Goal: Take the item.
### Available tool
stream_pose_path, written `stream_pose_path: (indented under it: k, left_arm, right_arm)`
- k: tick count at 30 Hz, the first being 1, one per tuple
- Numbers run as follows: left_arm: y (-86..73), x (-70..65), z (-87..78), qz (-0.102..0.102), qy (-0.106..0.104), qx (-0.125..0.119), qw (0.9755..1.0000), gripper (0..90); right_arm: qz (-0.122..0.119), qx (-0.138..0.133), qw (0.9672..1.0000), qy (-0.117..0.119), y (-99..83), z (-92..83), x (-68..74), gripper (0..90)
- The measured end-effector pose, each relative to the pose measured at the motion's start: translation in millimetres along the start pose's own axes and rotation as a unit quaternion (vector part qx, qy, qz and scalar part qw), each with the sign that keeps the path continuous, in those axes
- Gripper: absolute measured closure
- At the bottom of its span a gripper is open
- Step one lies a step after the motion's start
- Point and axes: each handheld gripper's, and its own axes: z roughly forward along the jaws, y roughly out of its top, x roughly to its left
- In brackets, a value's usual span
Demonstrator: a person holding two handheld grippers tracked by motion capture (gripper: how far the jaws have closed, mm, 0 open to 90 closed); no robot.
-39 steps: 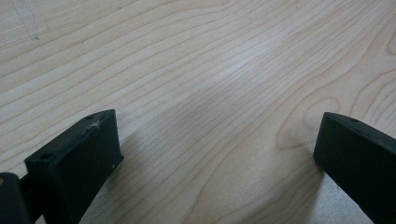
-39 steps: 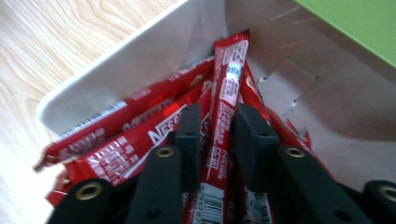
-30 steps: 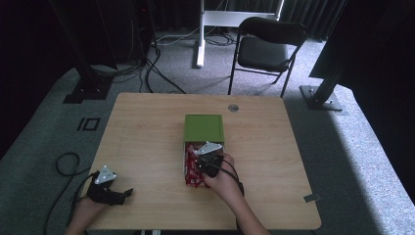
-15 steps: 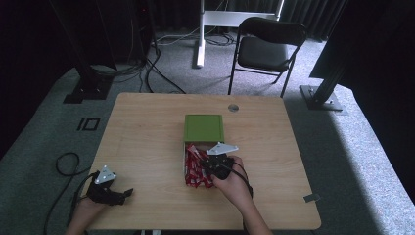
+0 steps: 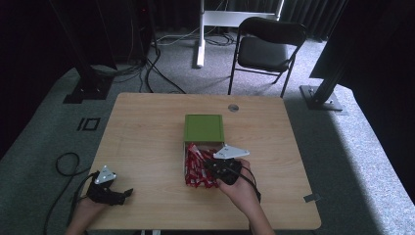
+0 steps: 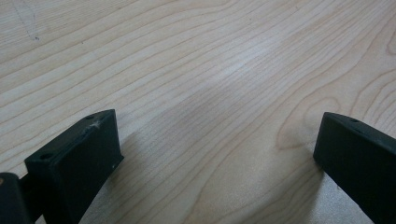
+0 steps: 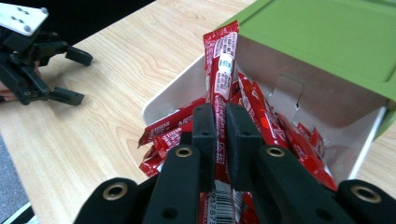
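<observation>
— Between the jaws of the right gripper (image 7: 220,135), what's pinched?
— One red packet (image 7: 219,70), standing up over the white box (image 7: 173,98) of packets, green lid (image 5: 203,128) at twelve o'clock.
— Left gripper (image 5: 128,193)?
— Eight o'clock, spread wide on the bare table (image 5: 147,132).

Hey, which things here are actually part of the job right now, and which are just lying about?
In the job:
- right tool, shut on a red packet
- pile of red packets
- white box with green lid

Lying about:
- left tool, open, resting on the table
- black chair
- floor cables
</observation>
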Motion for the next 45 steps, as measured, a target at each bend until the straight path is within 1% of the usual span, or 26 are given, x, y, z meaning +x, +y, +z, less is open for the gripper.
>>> stream_pose_path:
  k: [1,3,8,11,13,18,20,23,24,25,26,27,29,30,32,33,34,35,36,37,39,40,41,42,43,45]
  left_arm:
    - [0.0,0.0,0.0,0.000,0.000,0.000,1.0000,1.5]
    - [0.0,0.0,0.0,0.000,0.000,0.000,1.0000,1.5]
    - [0.0,0.0,0.0,0.000,0.000,0.000,1.0000,1.5]
    - [0.0,0.0,0.0,0.000,0.000,0.000,1.0000,1.5]
    - [0.0,0.0,0.0,0.000,0.000,0.000,1.0000,1.5]
    - [0.0,0.0,0.1,-0.001,0.000,-0.001,1.0000,1.5]
    - [0.0,0.0,0.0,0.000,0.000,0.000,1.0000,1.5]
    - [0.0,0.0,0.0,0.000,0.000,0.000,1.0000,1.5]
    - [0.0,0.0,0.0,0.000,0.000,0.000,1.0000,1.5]
    - [0.0,0.1,0.0,0.000,0.000,0.000,1.0000,1.5]
    - [0.0,0.1,0.0,0.000,0.000,0.000,1.0000,1.5]
    - [0.0,0.1,0.0,0.000,0.000,0.000,1.0000,1.5]
    - [0.0,0.1,0.0,0.000,0.000,0.000,1.0000,1.5]
    - [0.0,0.1,0.0,0.000,0.000,0.000,1.0000,1.5]
    - [0.0,0.1,0.0,0.001,0.000,0.000,1.0000,1.5]
    - [0.0,0.2,0.0,0.001,0.000,0.000,1.0000,1.5]
    - [0.0,0.1,0.0,0.000,0.000,-0.001,1.0000,1.5]
    - [0.0,0.1,0.0,0.000,0.000,-0.001,1.0000,1.5]
    - [0.0,0.1,0.0,0.000,0.000,-0.001,1.0000,1.5]
    - [0.0,0.1,0.0,0.000,0.000,-0.001,1.0000,1.5]
    - [0.0,0.0,0.0,-0.001,0.000,-0.001,1.0000,1.5]
    - [0.0,0.0,0.0,0.000,0.000,0.000,1.0000,1.5]
    - [0.0,0.0,0.0,0.000,0.000,0.000,1.0000,1.5]
    - [0.0,0.0,0.0,0.000,0.000,0.000,1.0000,1.5]
    - [0.0,0.0,0.0,0.000,0.000,0.000,1.0000,1.5]
    - [0.0,0.0,0.0,0.000,0.000,0.000,1.0000,1.5]
  right_arm:
    - [0.003,-0.007,1.0000,0.000,0.9,-2.6,-0.1,83.2]
    - [0.001,-0.012,0.9999,0.000,3.5,-7.3,-0.1,83.2]
    - [0.007,-0.037,0.9992,-0.016,10.2,-17.4,-3.9,83.2]
    - [0.016,-0.054,0.9979,-0.030,13.9,-23.0,-9.0,83.2]
    - [0.031,-0.070,0.9965,-0.035,16.1,-26.2,-14.4,83.2]
    - [0.054,-0.087,0.9930,-0.058,19.9,-29.8,-29.6,83.2]
    - [0.063,-0.095,0.9911,-0.069,20.8,-30.2,-35.9,83.1]
    - [0.080,-0.111,0.9872,-0.081,20.7,-30.8,-44.4,83.1]
    - [0.086,-0.119,0.9853,-0.087,20.5,-30.8,-47.1,83.1]
    - [0.086,-0.121,0.9841,-0.097,20.4,-30.5,-49.7,83.1]
    - [0.090,-0.121,0.9833,-0.102,20.2,-29.6,-52.8,83.1]
    - [0.099,-0.128,0.9814,-0.103,19.3,-28.6,-56.7,83.1]
    - [0.102,-0.124,0.9795,-0.121,17.7,-25.2,-64.0,83.0]
    - [0.114,-0.129,0.9777,-0.120,16.0,-23.4,-68.3,83.1]
    - [0.121,-0.123,0.9762,-0.131,12.8,-18.8,-75.1,83.0]
    - [0.129,-0.129,0.9743,-0.132,10.4,-16.9,-78.5,83.0]
    - [0.132,-0.123,0.9740,-0.137,8.4,-14.8,-81.5,83.0]
    - [0.136,-0.121,0.9726,-0.144,5.9,-12.4,-84.5,83.0]
    - [0.144,-0.125,0.9705,-0.148,2.9,-10.1,-87.6,83.0]
    - [0.146,-0.118,0.9701,-0.154,0.3,-7.5,-90.3,83.0]
    - [0.161,-0.117,0.9662,-0.164,-6.1,-2.5,-95.5,83.0]
    - [0.165,-0.115,0.9652,-0.167,-9.2,0.4,-97.8,82.9]
    - [0.173,-0.116,0.9631,-0.170,-12.5,2.8,-99.8,82.9]
    - [0.175,-0.116,0.9614,-0.178,-15.6,5.0,-101.7,82.9]
    - [0.177,-0.113,0.9605,-0.183,-18.4,7.3,-103.7,82.9]
    - [0.189,-0.112,0.9579,-0.185,-24.5,11.3,-107.5,82.9]
